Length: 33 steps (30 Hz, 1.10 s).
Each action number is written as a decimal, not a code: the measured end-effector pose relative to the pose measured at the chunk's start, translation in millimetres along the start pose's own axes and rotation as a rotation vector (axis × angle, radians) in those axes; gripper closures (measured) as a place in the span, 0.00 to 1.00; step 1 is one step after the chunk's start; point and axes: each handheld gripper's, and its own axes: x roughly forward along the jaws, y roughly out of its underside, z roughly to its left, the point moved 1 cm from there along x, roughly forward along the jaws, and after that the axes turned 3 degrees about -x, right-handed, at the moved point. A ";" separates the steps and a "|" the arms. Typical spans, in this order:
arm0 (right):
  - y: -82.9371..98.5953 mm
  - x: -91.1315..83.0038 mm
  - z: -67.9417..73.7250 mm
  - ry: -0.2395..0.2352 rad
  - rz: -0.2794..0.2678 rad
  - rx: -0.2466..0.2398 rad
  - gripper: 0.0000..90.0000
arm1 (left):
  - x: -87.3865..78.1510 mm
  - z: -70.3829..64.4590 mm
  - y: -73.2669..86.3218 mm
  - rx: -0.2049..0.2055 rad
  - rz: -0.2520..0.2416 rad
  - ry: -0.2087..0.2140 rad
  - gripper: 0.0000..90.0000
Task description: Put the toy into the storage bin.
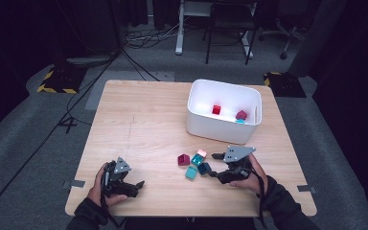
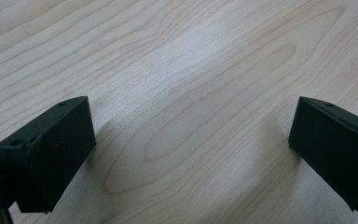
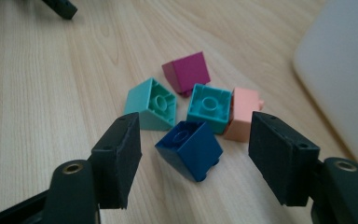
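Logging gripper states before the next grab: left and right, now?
Left gripper: open, empty, over bare table.
Right gripper: open, holding nothing, jaws either side of the dark blue block.

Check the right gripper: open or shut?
Open. The right gripper has its jaws spread wide on either side of the dark blue block, touching neither side.

Bare wooden table point(image 1: 139, 124) lies open across the left and middle, while on the right a tight cluster of toy bricks point(image 1: 194, 165) sits near the white plastic bin point(image 1: 223, 111), with a narrow strip between them.
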 end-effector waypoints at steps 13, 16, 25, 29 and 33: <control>22.5 35.0 -8.7 -0.022 0.054 0.028 0.36 | 0.0 0.0 0.0 0.000 0.000 0.000 0.01; 24.3 40.4 -10.5 -0.026 0.060 0.035 0.36 | 0.0 0.0 0.0 0.000 0.000 0.000 0.01; 22.5 44.0 -7.1 -0.040 0.034 0.055 0.45 | 0.0 0.0 0.0 0.000 0.000 0.000 0.01; 23.2 43.2 -7.7 -0.036 0.035 0.039 0.45 | 0.0 0.0 0.0 0.001 -0.001 -0.001 0.01; 24.4 41.8 -7.4 -0.025 0.032 0.045 0.45 | -0.2 0.2 0.0 0.003 -0.001 -0.005 0.01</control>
